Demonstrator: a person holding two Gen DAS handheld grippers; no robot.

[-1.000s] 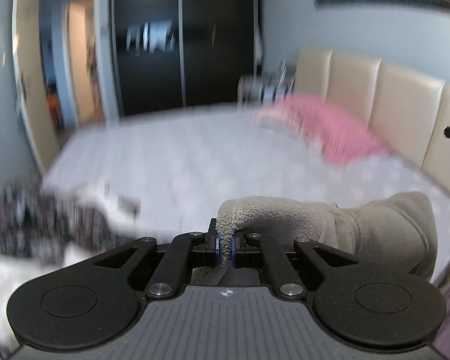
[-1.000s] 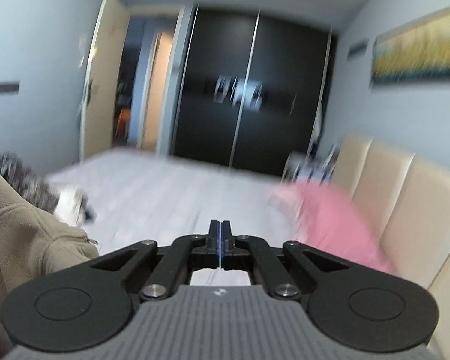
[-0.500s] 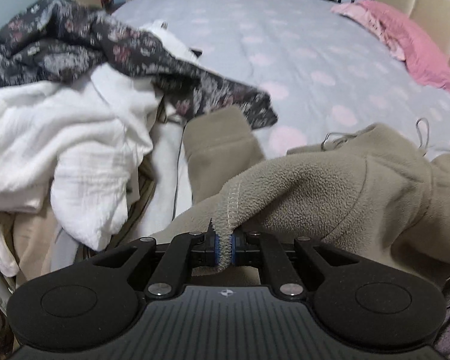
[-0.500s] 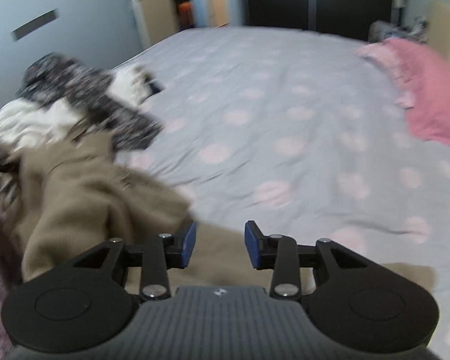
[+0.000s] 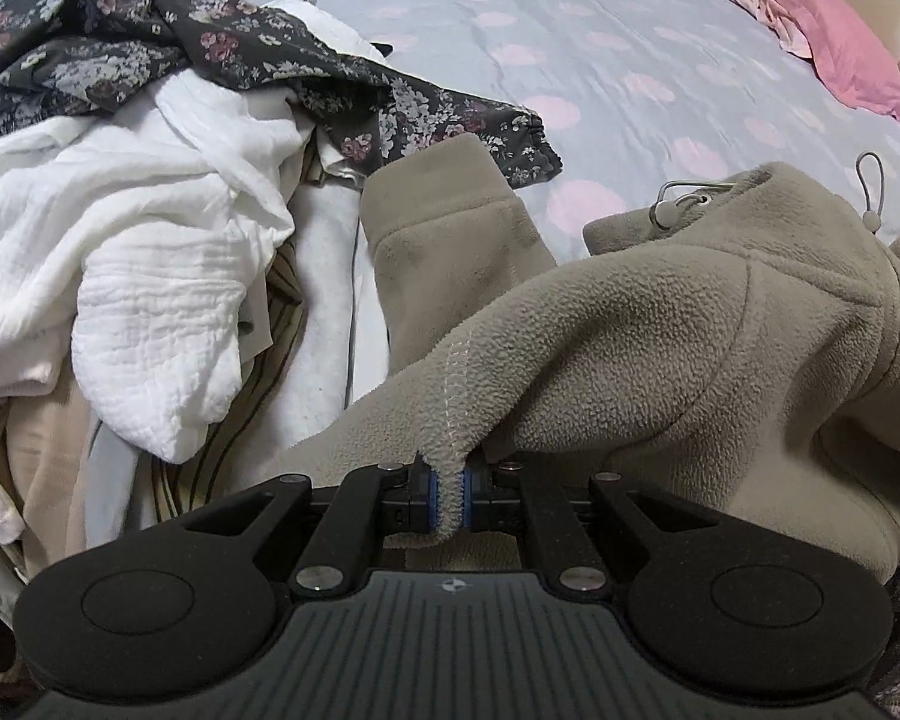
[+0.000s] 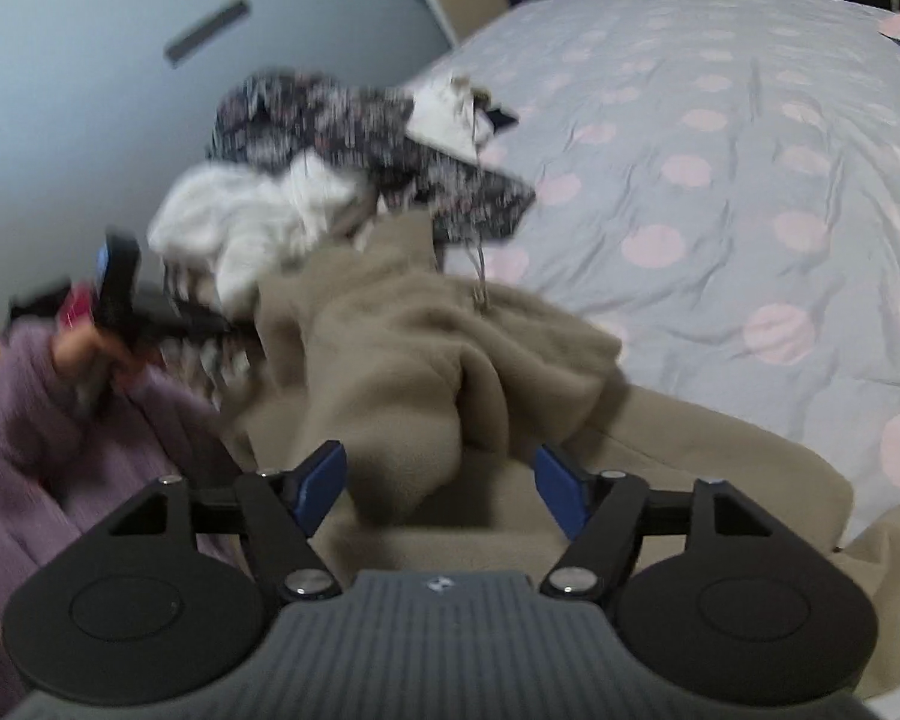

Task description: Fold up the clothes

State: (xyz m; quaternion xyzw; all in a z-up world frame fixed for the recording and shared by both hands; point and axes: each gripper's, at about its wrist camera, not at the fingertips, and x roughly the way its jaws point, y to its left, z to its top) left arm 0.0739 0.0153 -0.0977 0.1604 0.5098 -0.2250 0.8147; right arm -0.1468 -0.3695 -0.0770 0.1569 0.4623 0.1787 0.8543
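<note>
A beige fleece hoodie (image 5: pixel 678 324) lies crumpled on the near edge of the bed, one sleeve pointing away and its drawcords loose. My left gripper (image 5: pixel 447 495) is shut on a stitched hem of that fleece. In the right wrist view the same fleece hoodie (image 6: pixel 402 372) bunches up ahead of my right gripper (image 6: pixel 441 483). Its jaws are opening and a fold of fleece lies between the blue pads (image 6: pixel 561 489) without being pressed. The left gripper (image 6: pixel 120 294) shows blurred at far left, held by a hand with a purple sleeve (image 6: pixel 42 420).
A heap of clothes sits at the bed's near left: a white crinkled garment (image 5: pixel 138 252), a dark floral one (image 5: pixel 222 54), beige and striped pieces beneath. The grey bedspread (image 5: pixel 600 60) with pink dots spreads beyond, with a pink pillow (image 5: pixel 822 24) at far right by the headboard.
Both grippers dropped from facing the room to pointing down at the bed. The fleece went down with the left gripper onto the bed. The right gripper's jaws went from shut to wide apart.
</note>
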